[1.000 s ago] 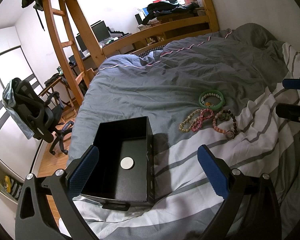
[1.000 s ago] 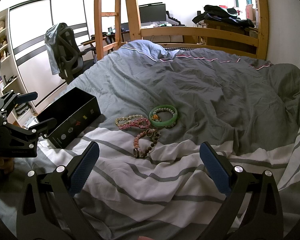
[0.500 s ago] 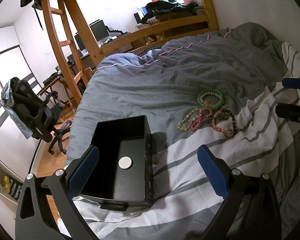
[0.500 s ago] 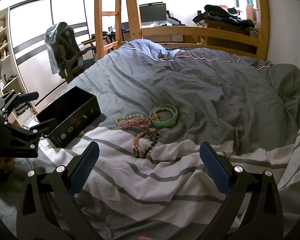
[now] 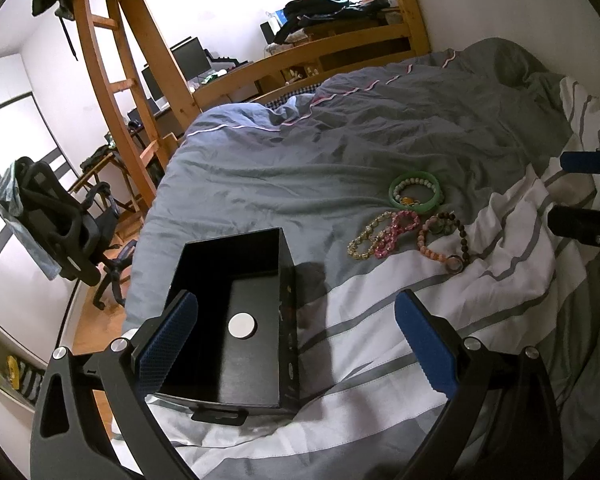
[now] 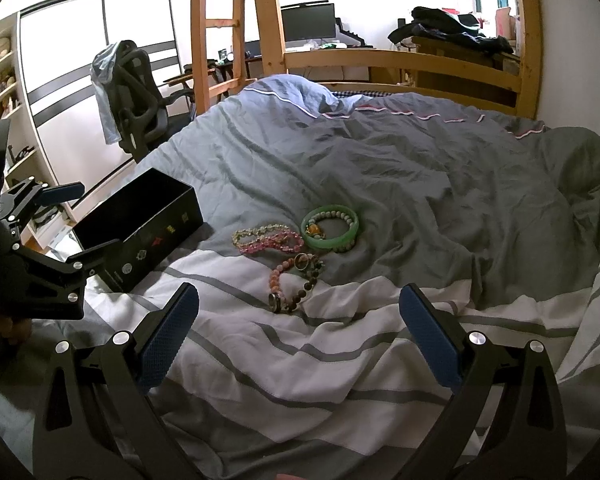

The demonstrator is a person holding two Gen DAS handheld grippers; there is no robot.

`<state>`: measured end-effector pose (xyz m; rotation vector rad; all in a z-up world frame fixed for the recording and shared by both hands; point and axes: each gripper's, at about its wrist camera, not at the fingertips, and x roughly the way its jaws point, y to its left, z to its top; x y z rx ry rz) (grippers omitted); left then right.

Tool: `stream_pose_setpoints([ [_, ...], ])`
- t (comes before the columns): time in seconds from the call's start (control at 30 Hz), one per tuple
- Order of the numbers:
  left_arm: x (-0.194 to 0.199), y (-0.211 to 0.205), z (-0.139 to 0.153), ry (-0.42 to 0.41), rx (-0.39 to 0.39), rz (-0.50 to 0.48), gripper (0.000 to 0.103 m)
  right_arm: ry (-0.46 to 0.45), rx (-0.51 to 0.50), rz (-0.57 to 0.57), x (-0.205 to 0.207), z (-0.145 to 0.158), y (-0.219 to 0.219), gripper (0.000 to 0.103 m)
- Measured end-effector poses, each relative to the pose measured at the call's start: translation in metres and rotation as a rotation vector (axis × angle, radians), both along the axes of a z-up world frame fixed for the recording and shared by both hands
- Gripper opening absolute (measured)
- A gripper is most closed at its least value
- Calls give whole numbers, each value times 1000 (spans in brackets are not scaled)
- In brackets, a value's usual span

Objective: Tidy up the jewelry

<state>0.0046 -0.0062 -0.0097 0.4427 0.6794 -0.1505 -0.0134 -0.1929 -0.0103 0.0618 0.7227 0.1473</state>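
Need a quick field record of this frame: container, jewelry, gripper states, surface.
container: black box, lid off, only a white disc inside
jewelry: green bangle, pink bead bracelet, yellow bead bracelet, brown bead bracelet, all outside the box
left gripper: open, holds nothing
right gripper: open, holds nothing
surface: bed duvet

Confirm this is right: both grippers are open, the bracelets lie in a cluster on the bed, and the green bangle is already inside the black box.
Not quite. The green bangle is not in the black box; it lies on the bed with the other bracelets, as the right wrist view shows. The box holds only a white disc. The left gripper and right gripper are open.
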Motion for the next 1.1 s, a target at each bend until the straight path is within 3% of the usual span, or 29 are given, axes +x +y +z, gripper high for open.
stream_pose_setpoints([
  [0.63, 44, -33, -29, 90, -2, -93, 97, 66, 78, 47, 30, -18, -4, 98],
  [0.7, 55, -37, -33, 106, -20, -107, 97, 69, 93, 49, 38, -21, -7, 90],
  [0.73, 59, -40, -34, 116, -30, -119, 97, 72, 102, 48, 44, -24, -9, 78],
  [0.8, 70, -47, -41, 143, -38, -142, 96, 102, 112, 43, 56, -32, -12, 68],
  [0.87, 79, -55, -50, 171, -41, -168, 85, 127, 130, 38, 68, -39, -17, 53],
  [1.1, 113, -81, -89, 263, -12, -211, 67, 217, 132, 39, 98, -66, -12, 48],
])
